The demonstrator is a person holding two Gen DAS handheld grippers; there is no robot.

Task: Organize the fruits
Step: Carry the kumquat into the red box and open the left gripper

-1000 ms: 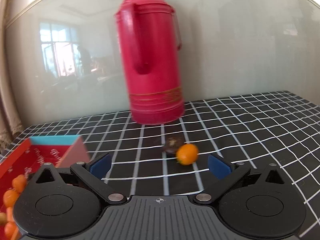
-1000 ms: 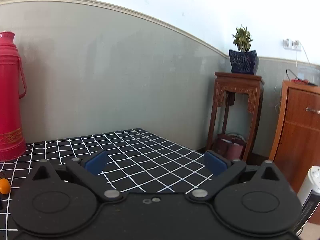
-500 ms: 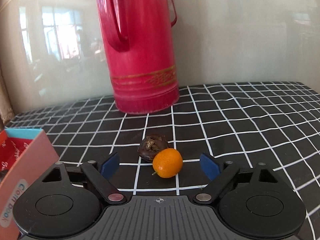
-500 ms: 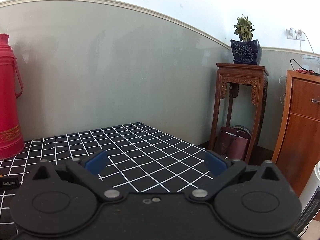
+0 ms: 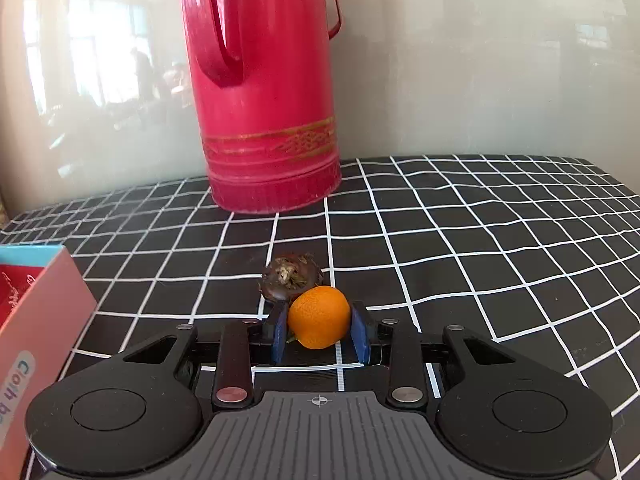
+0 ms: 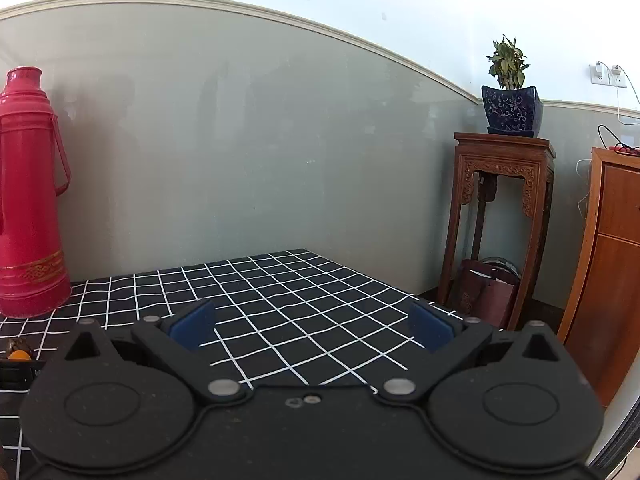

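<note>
orange fruit (image 5: 318,317) sits low in the frame's centre, clamped between the left gripper's (image 5: 320,334) blue pads, touching a dark brown fruit (image 5: 290,278) behind. right gripper (image 6: 311,326) gapes wide over the checked tablecloth (image 6: 288,300).

- A tall red thermos flask (image 5: 264,92) with a gold band stands upright at the back of the table (image 5: 500,248), against a grey-green wall.
- The table wears a black cloth with a white grid.
- A potted plant (image 6: 510,92) in a dark blue patterned pot sits atop a carved wooden stand (image 6: 500,216).
- A maroon bag (image 6: 486,292) rests beneath the stand.
- A wooden cabinet (image 6: 608,264) stands beside it, at far right.
</note>
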